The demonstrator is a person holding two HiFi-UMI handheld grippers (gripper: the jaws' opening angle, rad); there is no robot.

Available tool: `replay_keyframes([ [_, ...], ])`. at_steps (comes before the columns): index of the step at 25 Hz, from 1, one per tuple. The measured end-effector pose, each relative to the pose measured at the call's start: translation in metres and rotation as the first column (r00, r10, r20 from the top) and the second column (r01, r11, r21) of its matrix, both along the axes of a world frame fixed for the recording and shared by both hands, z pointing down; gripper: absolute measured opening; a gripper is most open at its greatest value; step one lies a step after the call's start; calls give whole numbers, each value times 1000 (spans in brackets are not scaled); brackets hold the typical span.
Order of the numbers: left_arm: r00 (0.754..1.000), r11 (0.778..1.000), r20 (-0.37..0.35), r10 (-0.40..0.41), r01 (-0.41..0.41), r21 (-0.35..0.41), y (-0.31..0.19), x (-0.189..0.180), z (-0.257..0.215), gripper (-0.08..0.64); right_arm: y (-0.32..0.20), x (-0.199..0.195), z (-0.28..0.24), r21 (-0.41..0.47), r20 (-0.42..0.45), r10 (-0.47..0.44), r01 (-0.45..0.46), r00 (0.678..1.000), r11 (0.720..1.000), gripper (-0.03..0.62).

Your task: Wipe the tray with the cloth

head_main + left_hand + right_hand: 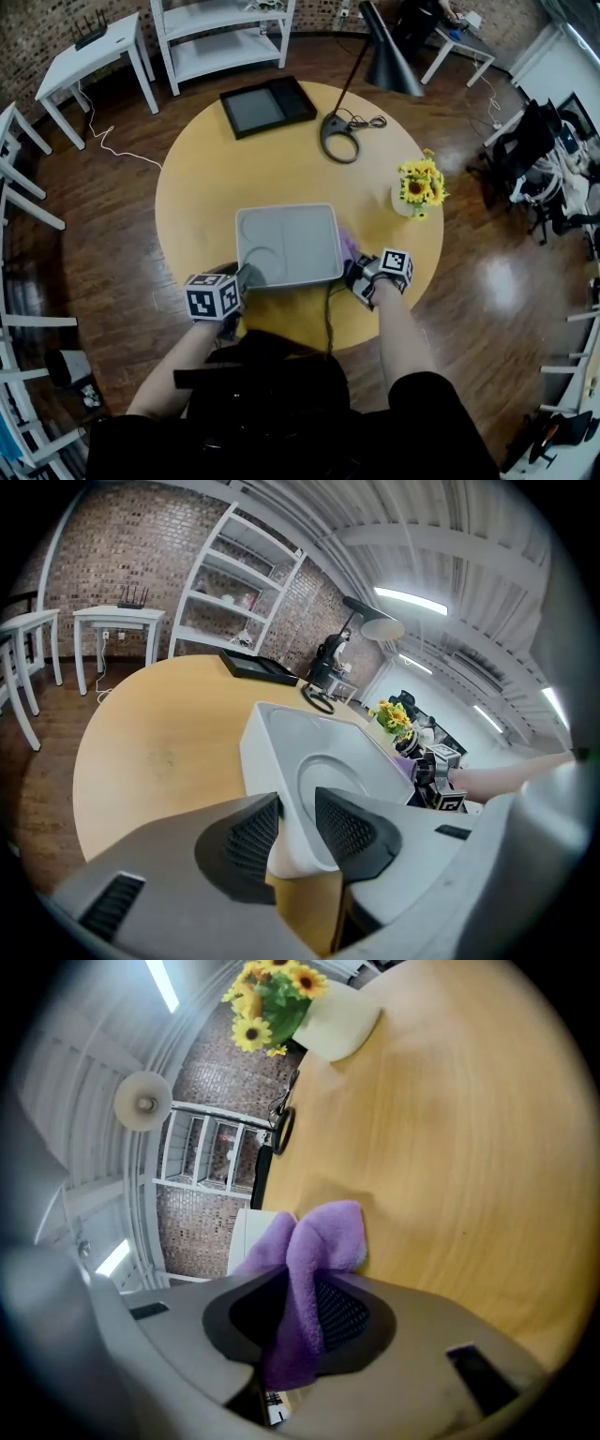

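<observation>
At the near edge of a round wooden table (206, 169), a person steadies a grey tray (286, 246) with the left gripper (298, 832), whose jaws are closed partway on the tray's near-left corner, one pad inside the rim and one outside. The right gripper (300, 1312) pinches a purple cloth (314, 1241) between its jaws, the loose folds sticking out past the tips. The cloth sits just beside the tray's right rim, over the tabletop rather than inside the tray.

The job appears to be at its opening step: tray held, cloth in hand, no wiping contact yet visible. The next move likely calls for lifting the cloth over the rim, pressing it flat on the tray floor and sweeping across while the left grip keeps the tray from sliding.

On show: one grey tray, one cloth, two grippers, one lamp (389, 56), one vase of sunflowers (419, 187) and one black panel (267, 106) at the far side.
</observation>
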State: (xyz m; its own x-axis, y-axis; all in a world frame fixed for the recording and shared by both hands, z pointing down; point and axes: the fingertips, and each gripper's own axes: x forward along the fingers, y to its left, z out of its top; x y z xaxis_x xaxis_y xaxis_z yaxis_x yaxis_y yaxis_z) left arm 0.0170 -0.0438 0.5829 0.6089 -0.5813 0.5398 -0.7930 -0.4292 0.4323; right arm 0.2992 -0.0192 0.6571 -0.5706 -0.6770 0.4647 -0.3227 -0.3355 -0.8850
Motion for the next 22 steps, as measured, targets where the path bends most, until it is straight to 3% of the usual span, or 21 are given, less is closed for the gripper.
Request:
replay_keyframes([
  [6,999,1000,-23,29,-29,2,-1,2,0,117,23,2,-6,54,16,131,-132,991,990,87],
  [10,998,999,-43,39,-39,4,0,-2,0,117,39,-1,-8,93,56,260,-264,964,960,87],
  [17,997,998,-56,61,-61,8,-2,-4,-1,117,60,-5,-12,158,89,457,-465,885,871,87],
  [22,994,998,-88,63,-63,7,0,-2,-2,117,78,-8,-14,199,75,606,-608,792,769,87],
])
